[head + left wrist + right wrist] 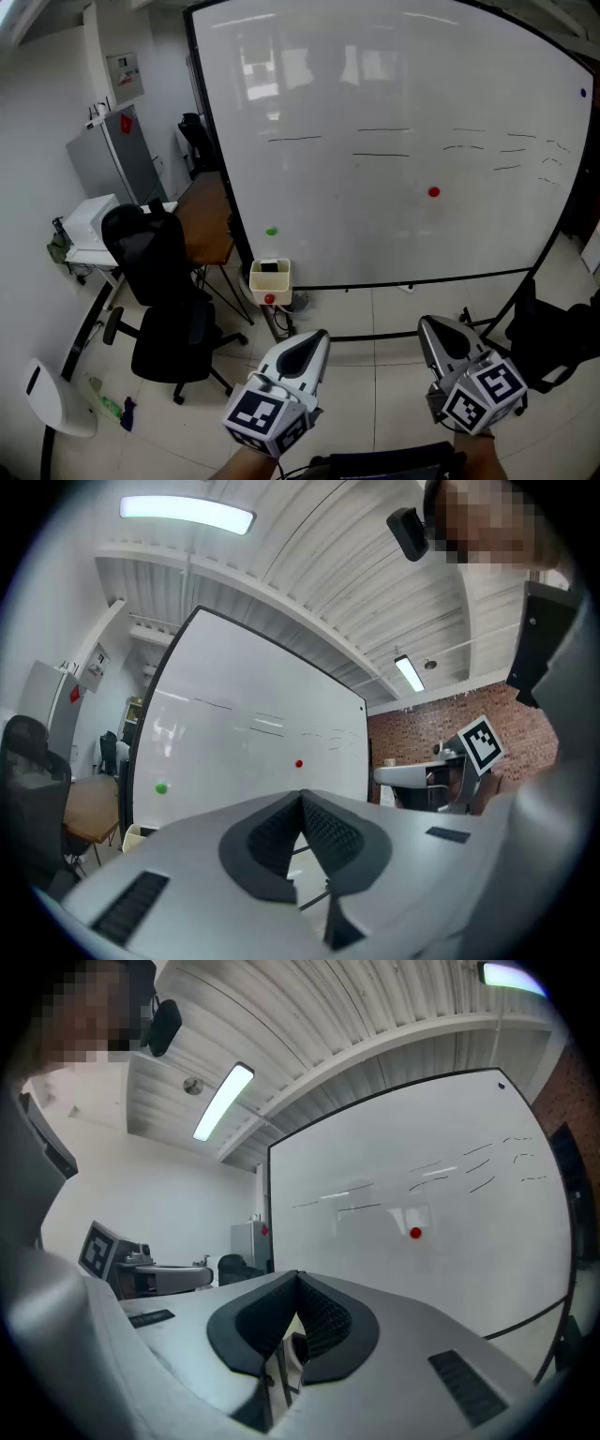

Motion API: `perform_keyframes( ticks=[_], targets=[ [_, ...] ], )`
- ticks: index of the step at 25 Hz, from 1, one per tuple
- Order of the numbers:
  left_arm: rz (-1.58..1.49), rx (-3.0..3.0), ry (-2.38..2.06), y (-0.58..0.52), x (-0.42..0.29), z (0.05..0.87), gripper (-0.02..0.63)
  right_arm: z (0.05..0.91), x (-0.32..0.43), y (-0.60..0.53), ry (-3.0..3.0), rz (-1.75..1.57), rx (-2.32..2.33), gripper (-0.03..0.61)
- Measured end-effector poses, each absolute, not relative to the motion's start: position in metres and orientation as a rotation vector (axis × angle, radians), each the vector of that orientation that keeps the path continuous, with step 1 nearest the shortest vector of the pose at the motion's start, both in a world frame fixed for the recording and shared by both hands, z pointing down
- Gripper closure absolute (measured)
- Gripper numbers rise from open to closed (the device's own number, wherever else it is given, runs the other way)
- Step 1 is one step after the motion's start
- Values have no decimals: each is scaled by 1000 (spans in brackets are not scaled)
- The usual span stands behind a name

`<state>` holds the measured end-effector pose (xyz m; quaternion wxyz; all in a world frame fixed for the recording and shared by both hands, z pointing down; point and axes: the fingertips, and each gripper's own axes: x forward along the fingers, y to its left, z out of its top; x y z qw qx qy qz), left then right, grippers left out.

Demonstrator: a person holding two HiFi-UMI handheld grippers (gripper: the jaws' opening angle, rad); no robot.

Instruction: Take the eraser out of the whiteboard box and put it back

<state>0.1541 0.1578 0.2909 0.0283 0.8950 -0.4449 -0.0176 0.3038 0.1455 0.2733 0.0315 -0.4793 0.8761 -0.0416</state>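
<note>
A small cream whiteboard box (270, 281) hangs at the lower left corner of the whiteboard (394, 141), with a dark eraser (270, 267) lying in its top. Both grippers are held level in front of the board, well short of the box. My left gripper (322, 336) sits below and right of the box, its jaws meeting at the tip (302, 797) with nothing between them. My right gripper (424, 322) is further right, also shut and empty (298, 1276). In the left gripper view the box (131, 834) shows small at the board's bottom left.
Two black office chairs (159, 281) and a wooden desk (204, 220) stand left of the board, beside a grey cabinet (112, 155). A red magnet (433, 192) and a green magnet (271, 231) stick to the board. Another dark chair (548, 337) is at right.
</note>
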Motion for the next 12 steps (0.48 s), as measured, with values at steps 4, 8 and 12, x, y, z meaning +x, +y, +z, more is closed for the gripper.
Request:
perform_keyframes(
  ticks=[4, 8, 12],
  targets=[
    [-51, 2762, -1369, 148, 124, 298, 584, 276, 275, 135, 2693, -119, -1484, 561],
    [-62, 2767, -1355, 138, 96, 300, 584, 280, 246, 126, 2685, -114, -1492, 560],
    [-63, 2772, -1339, 131, 78, 304, 584, 282, 224, 119, 2681, -120, -1494, 560]
  ],
)
